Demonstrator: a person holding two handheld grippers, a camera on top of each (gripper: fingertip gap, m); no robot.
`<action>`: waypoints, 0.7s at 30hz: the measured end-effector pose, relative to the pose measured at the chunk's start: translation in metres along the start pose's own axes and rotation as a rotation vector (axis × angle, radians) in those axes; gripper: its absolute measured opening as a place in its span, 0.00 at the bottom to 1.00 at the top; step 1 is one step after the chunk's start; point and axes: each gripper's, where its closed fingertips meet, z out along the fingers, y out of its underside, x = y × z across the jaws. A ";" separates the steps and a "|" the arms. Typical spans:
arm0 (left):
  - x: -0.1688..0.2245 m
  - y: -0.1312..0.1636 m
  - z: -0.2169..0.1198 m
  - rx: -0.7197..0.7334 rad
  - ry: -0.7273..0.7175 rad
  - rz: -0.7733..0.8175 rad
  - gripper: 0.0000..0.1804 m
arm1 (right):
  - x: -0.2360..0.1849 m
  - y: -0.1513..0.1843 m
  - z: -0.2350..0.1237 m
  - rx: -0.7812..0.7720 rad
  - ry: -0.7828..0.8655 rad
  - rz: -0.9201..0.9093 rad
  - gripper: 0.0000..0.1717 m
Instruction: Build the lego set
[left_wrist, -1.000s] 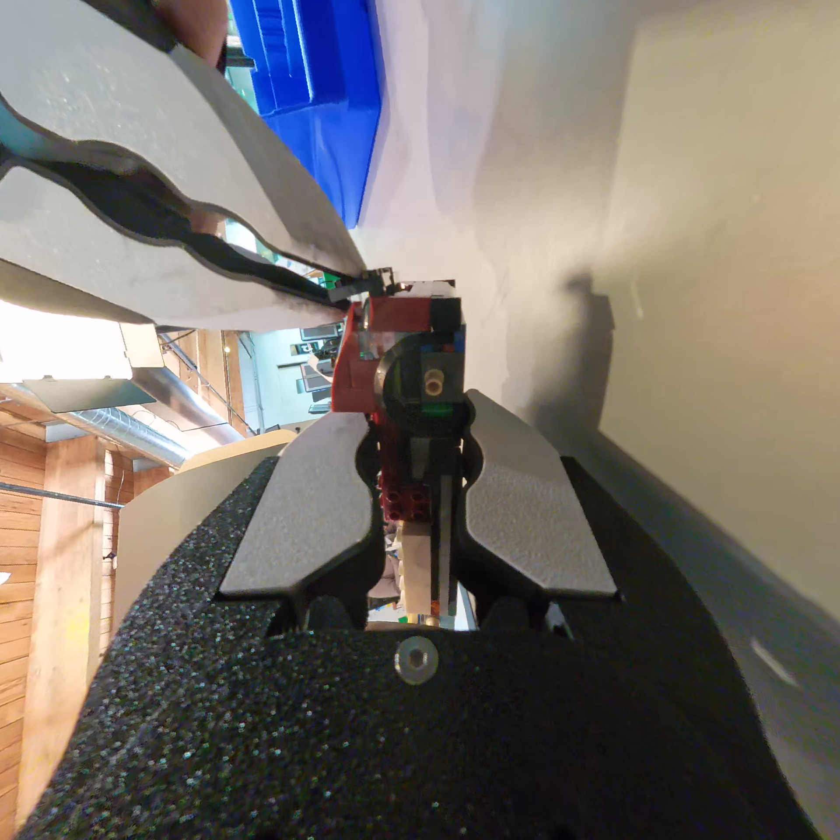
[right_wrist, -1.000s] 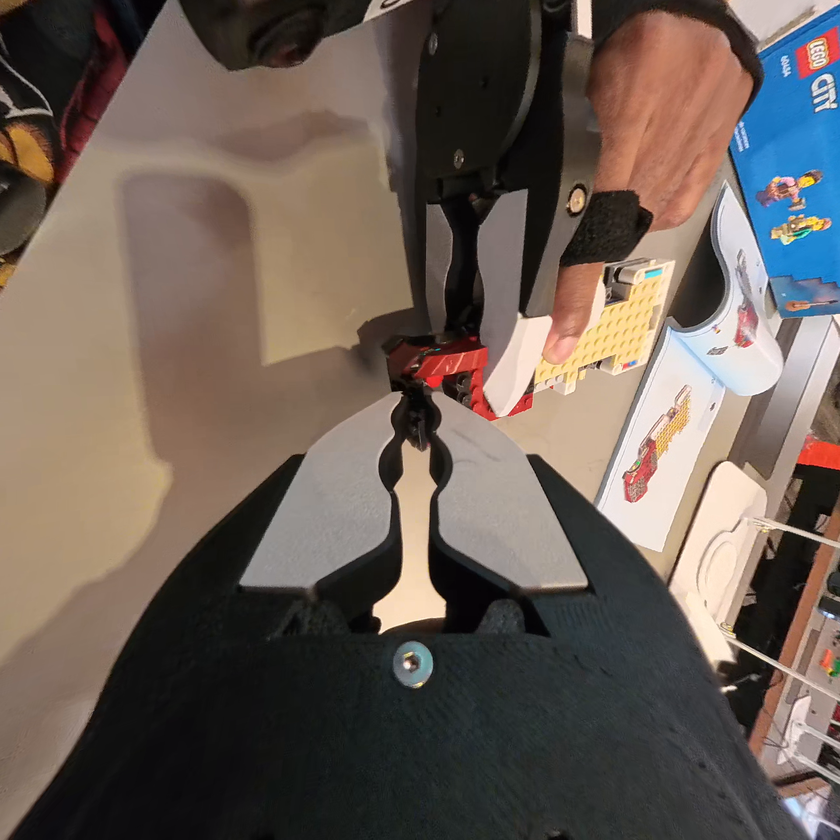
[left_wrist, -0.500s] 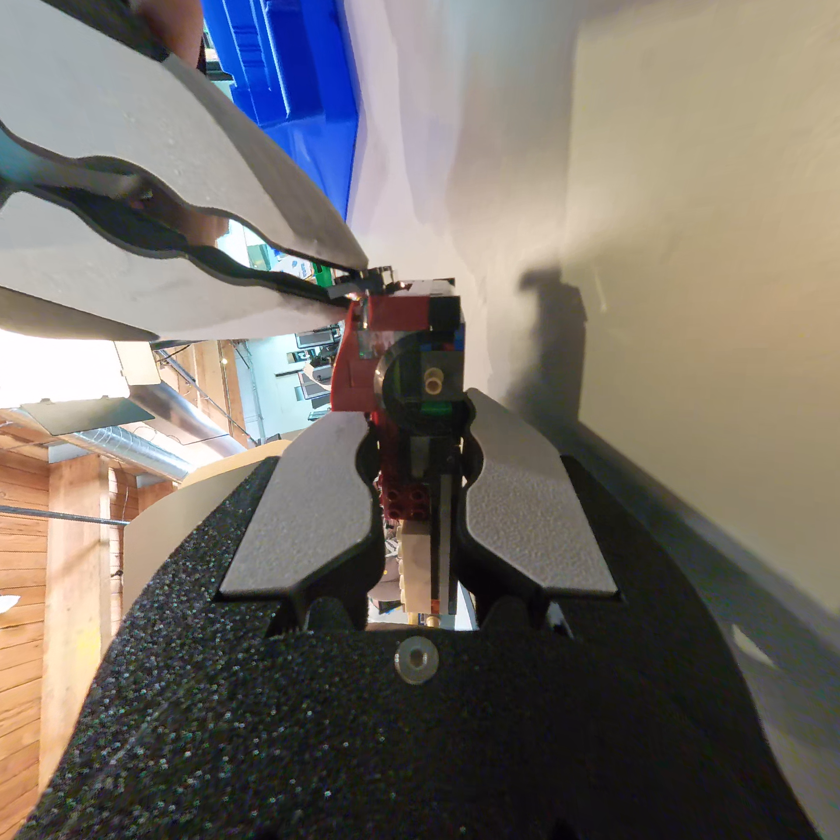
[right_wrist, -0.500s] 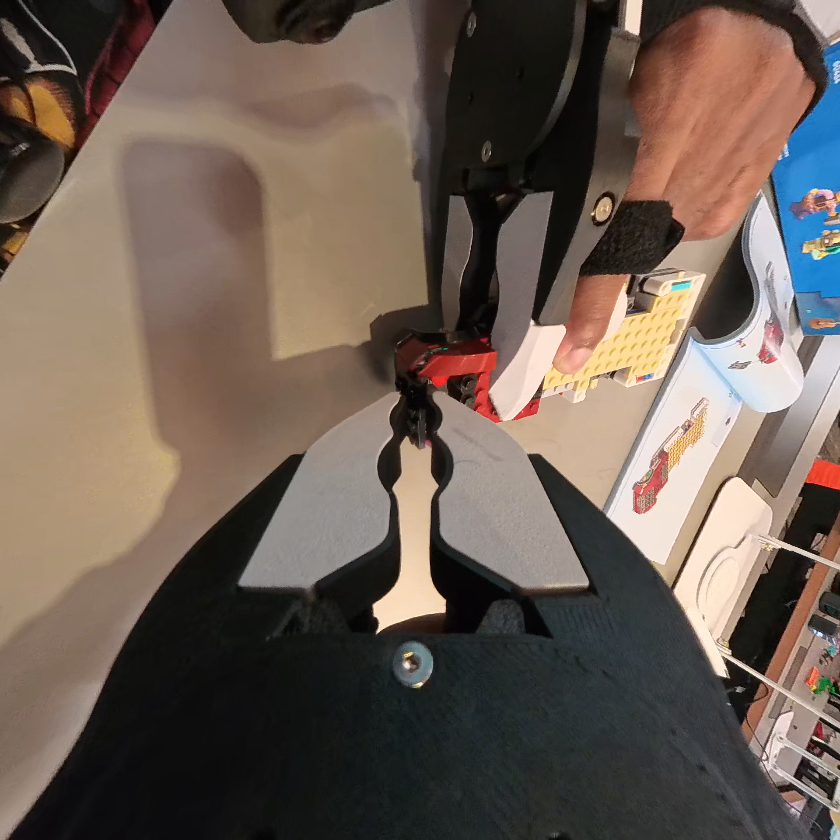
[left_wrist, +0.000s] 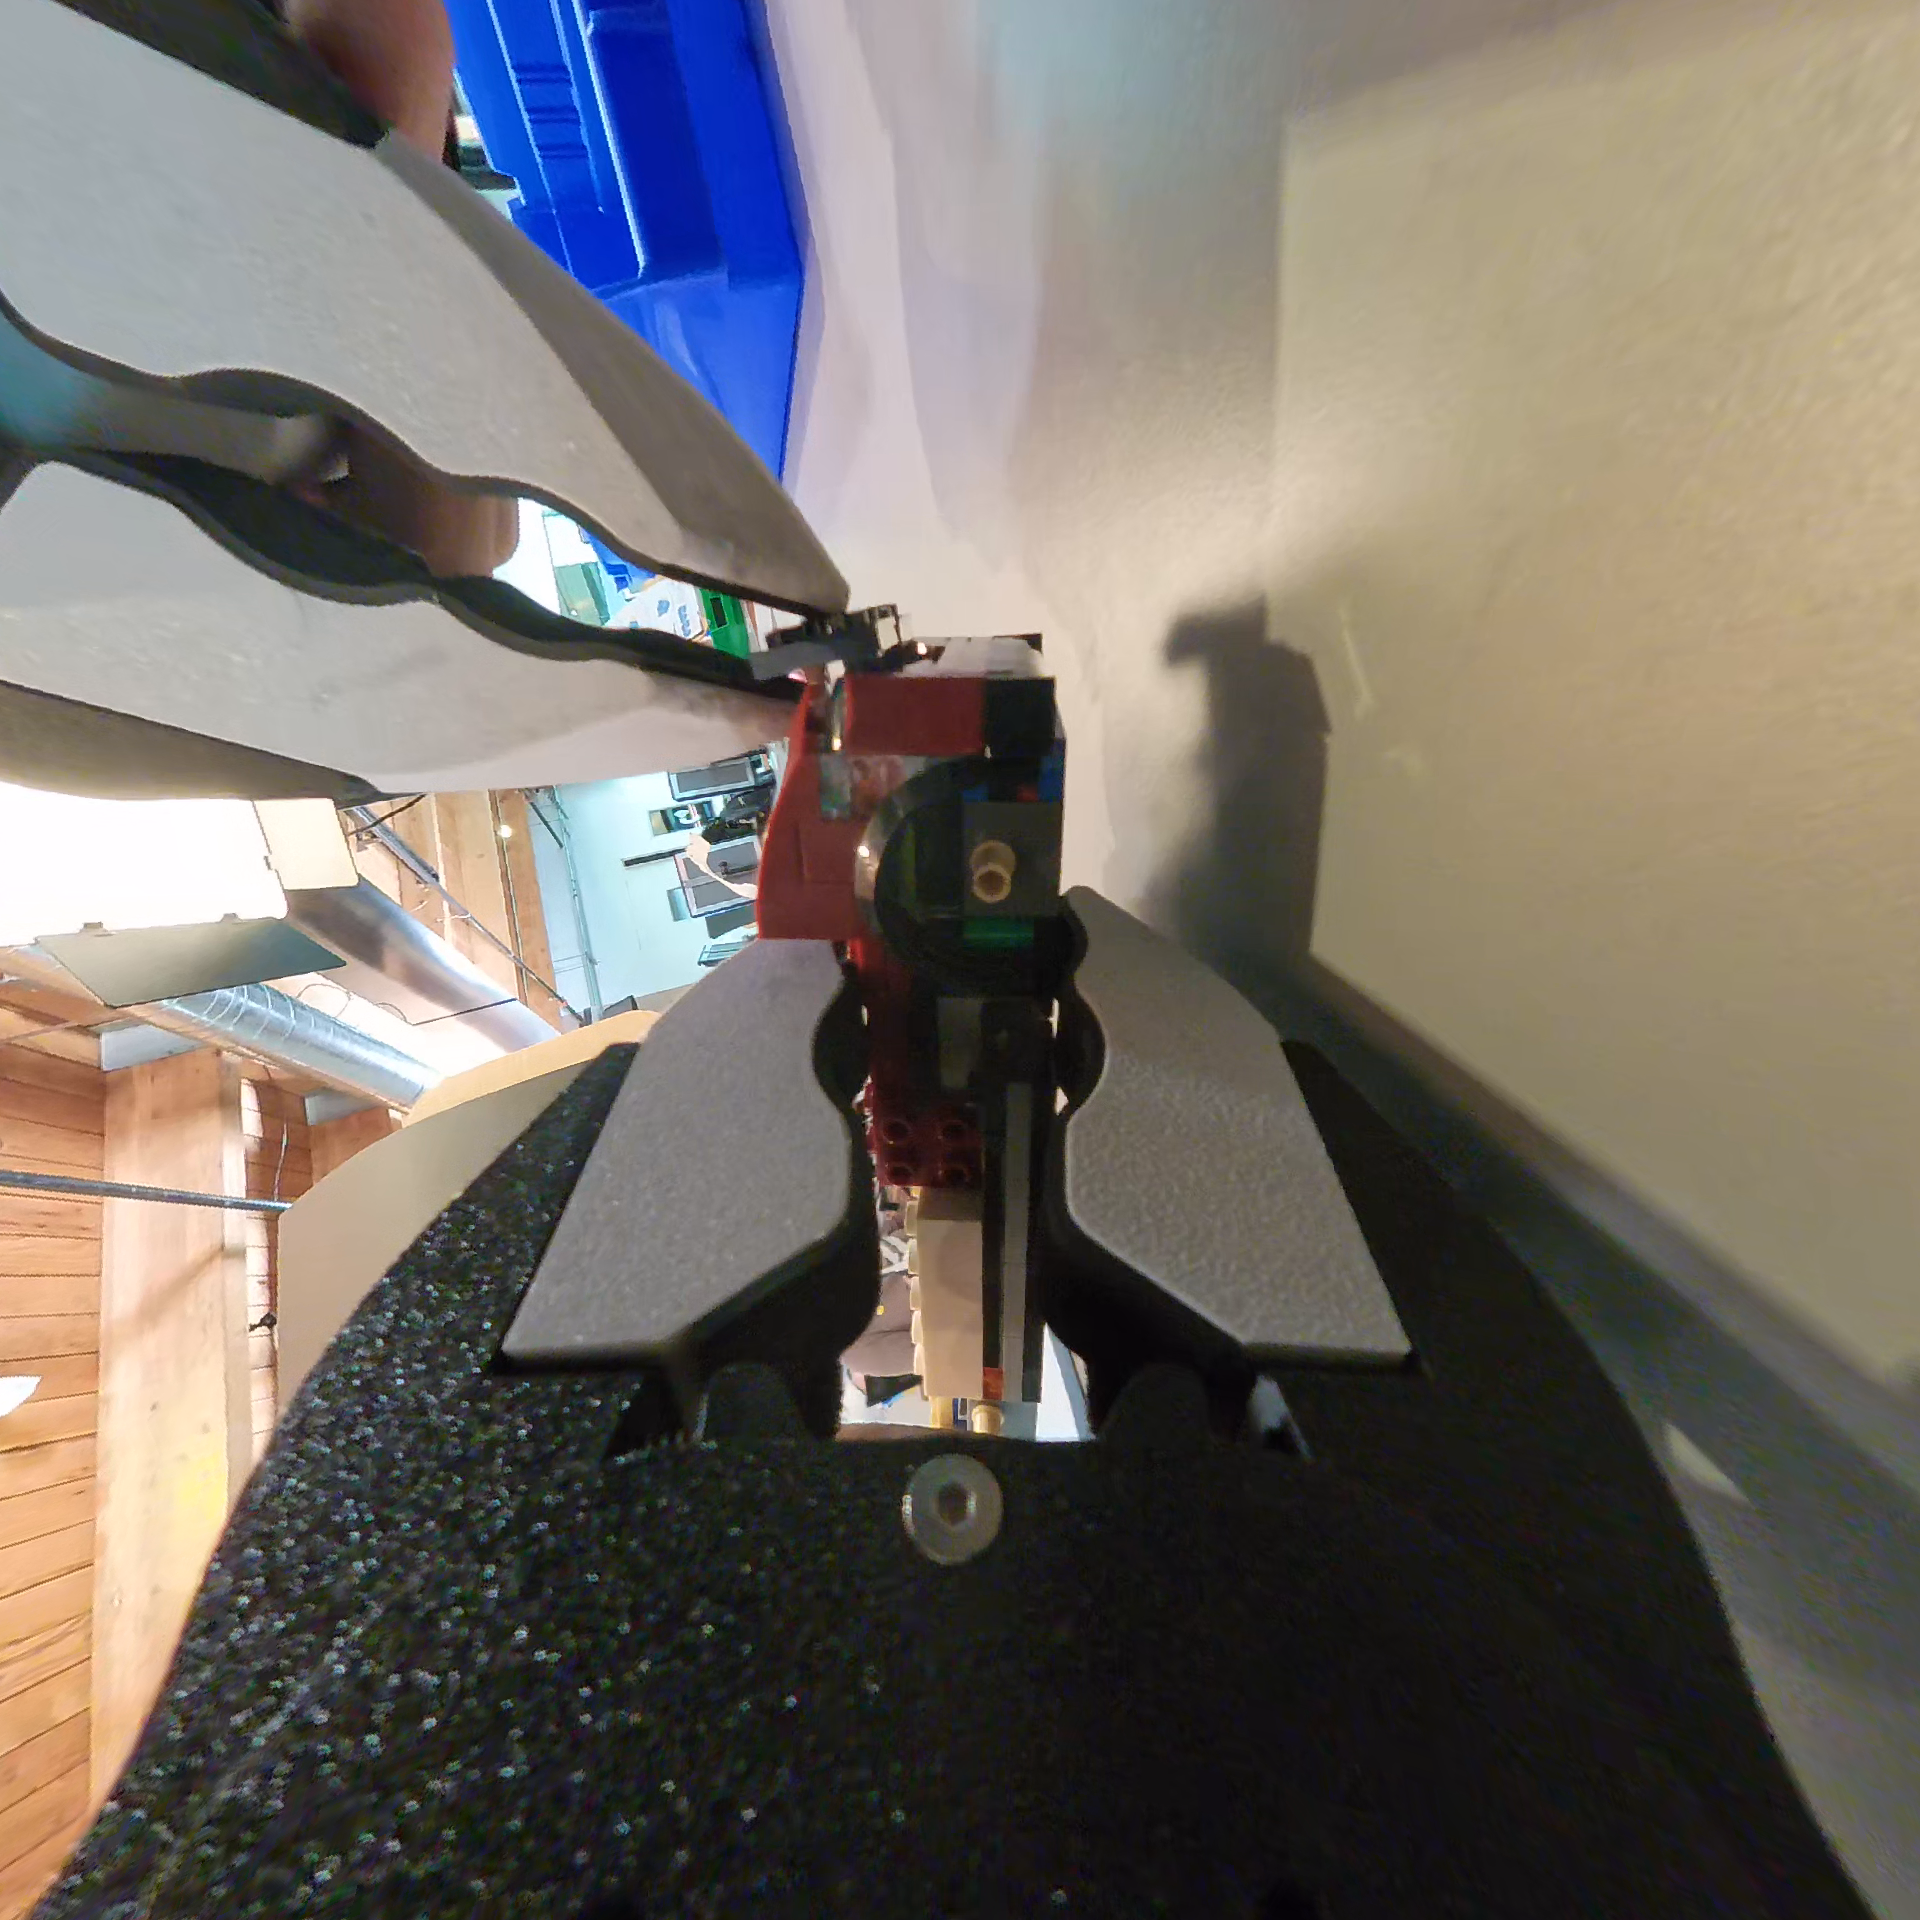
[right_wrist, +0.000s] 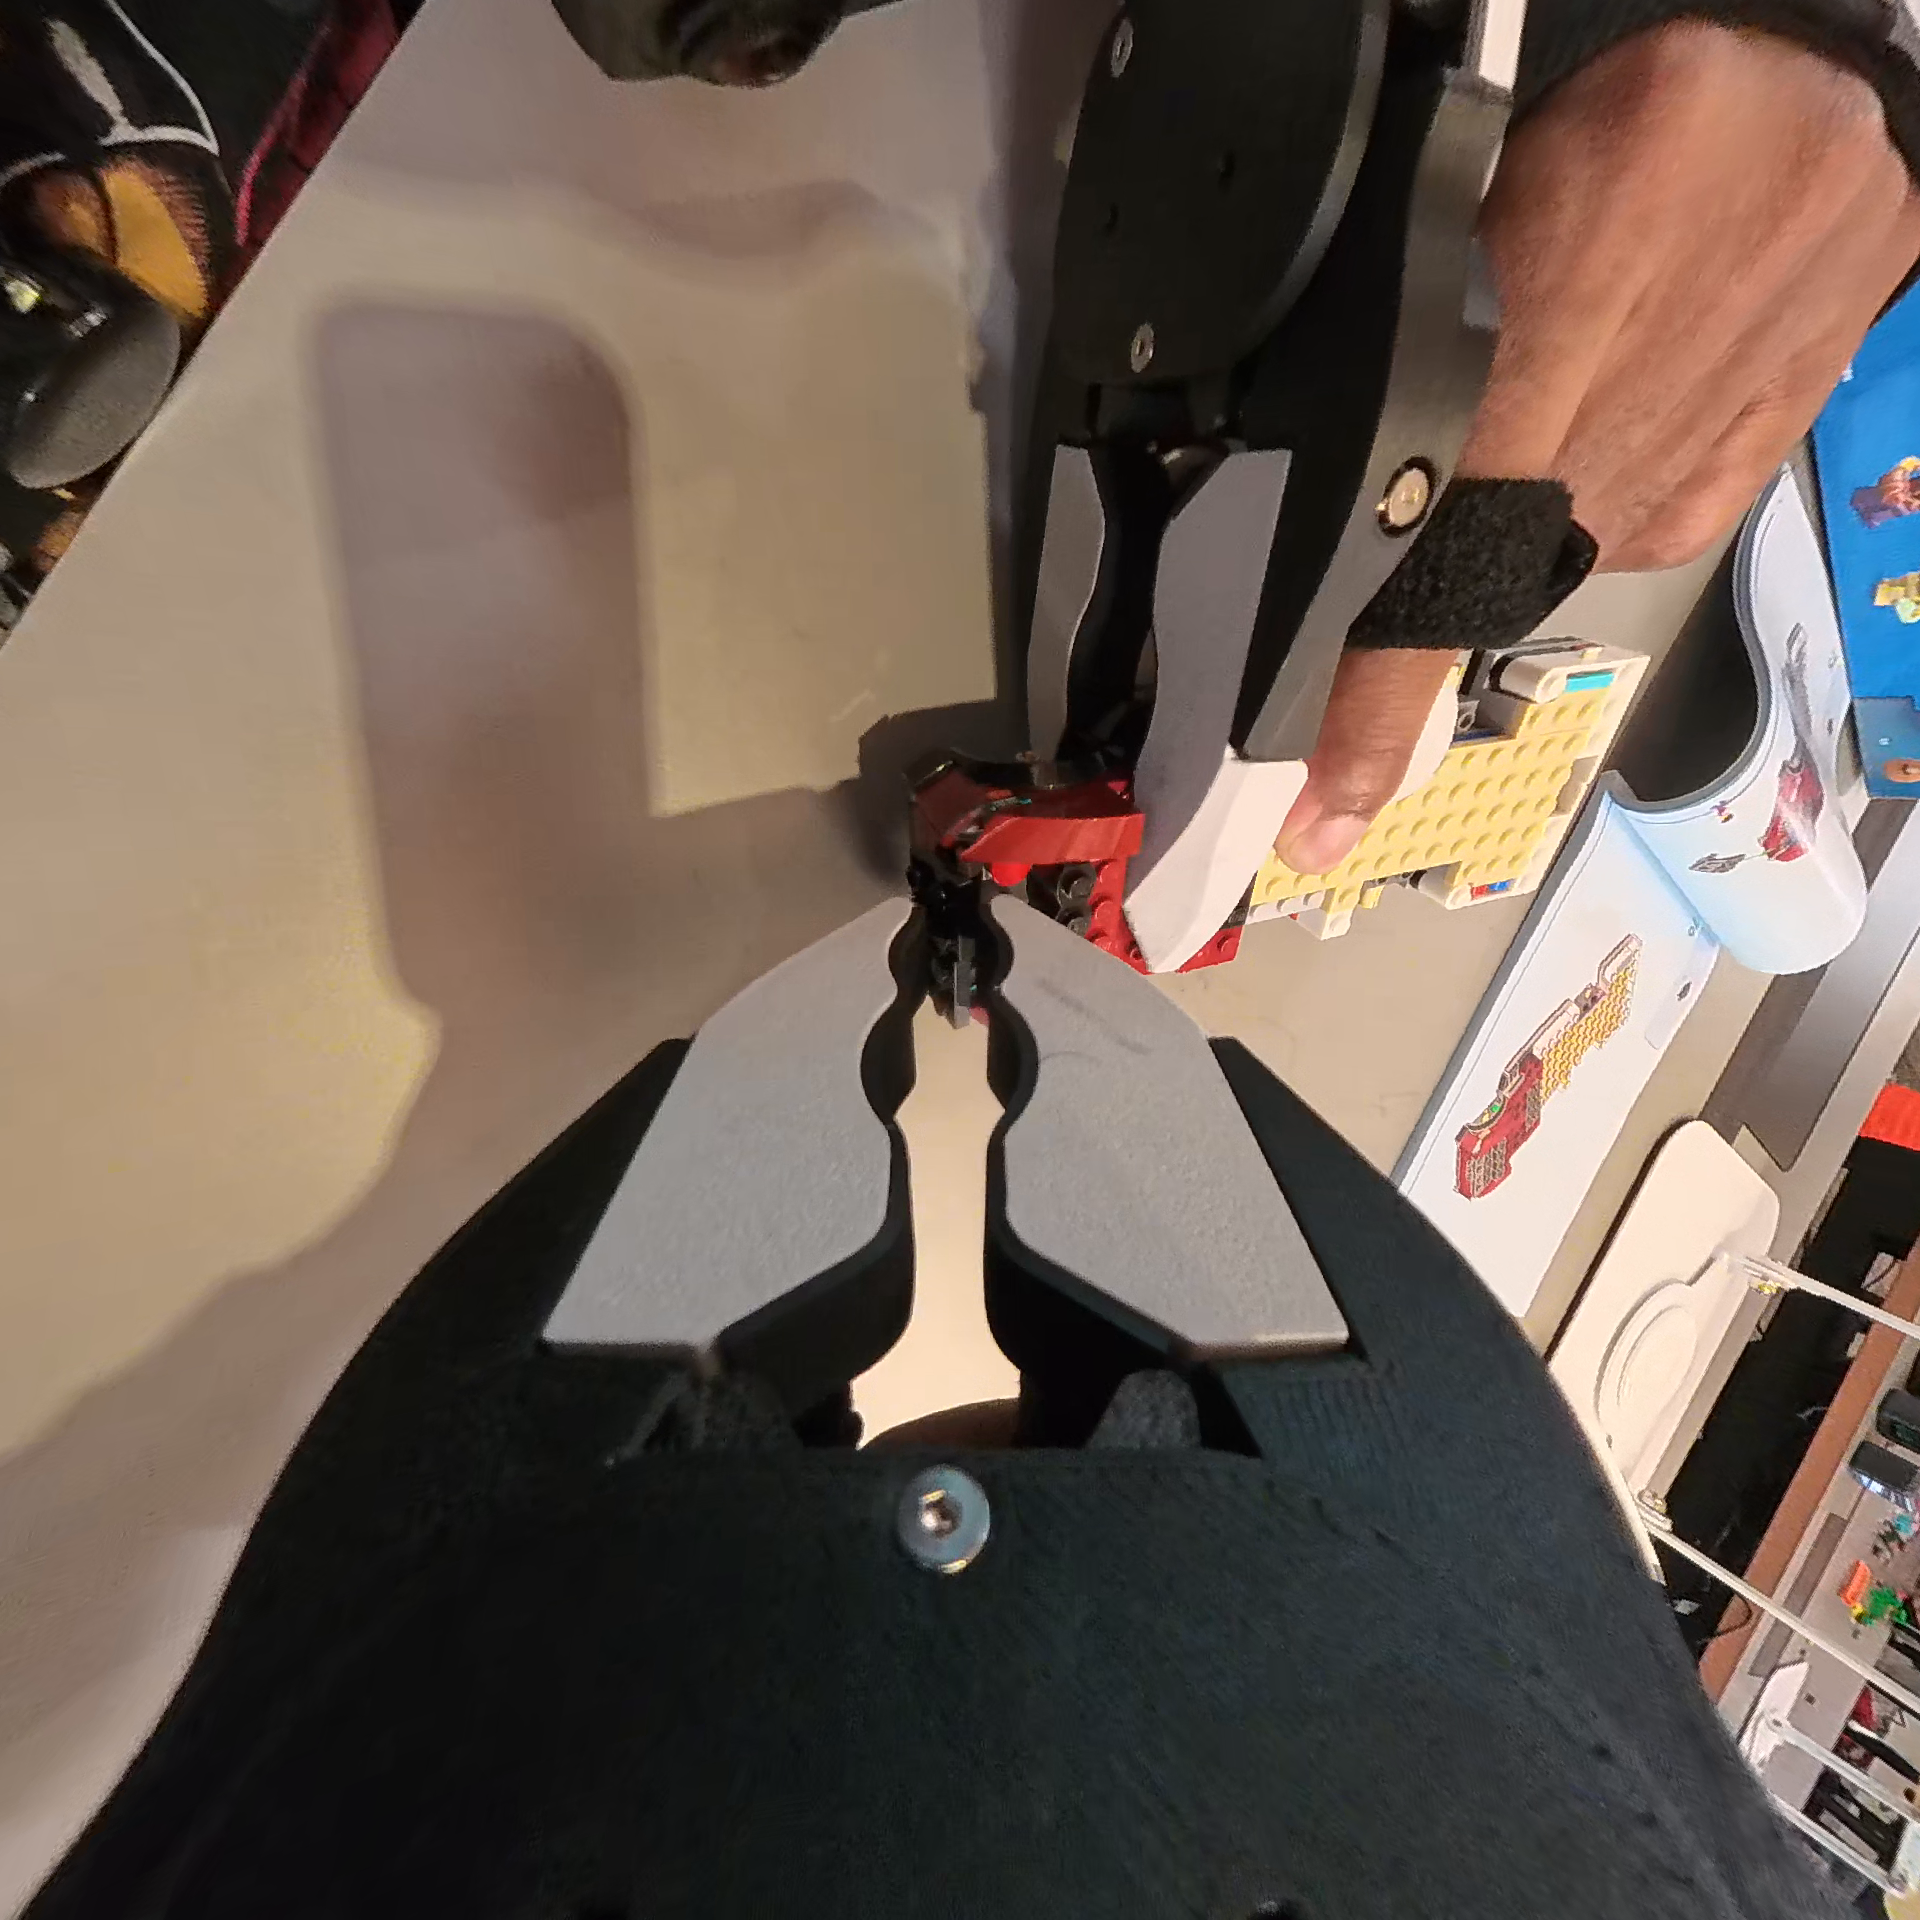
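Left gripper (left_wrist: 956, 997) clamps red brick model (left_wrist: 914, 821); right gripper (right_wrist: 951, 935) pinches small black piece (right_wrist: 956, 966).
Piece sits at model's far end, long axis in line with right fingers.

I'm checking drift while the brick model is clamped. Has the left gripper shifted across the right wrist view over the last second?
Yes. The left gripper has moved rightward in the frame, now covering more of the yellow studded plate behind it.
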 end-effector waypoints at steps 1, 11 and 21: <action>0.000 0.000 0.000 -0.001 0.000 -0.003 0.18 | 0.000 0.000 0.000 0.005 0.000 0.002 0.05; -0.004 0.007 0.000 -0.015 0.002 -0.090 0.18 | 0.008 -0.001 -0.004 0.029 0.047 0.099 0.04; -0.005 0.012 0.001 -0.045 -0.001 -0.127 0.17 | 0.015 0.003 -0.006 -0.005 0.114 0.179 0.04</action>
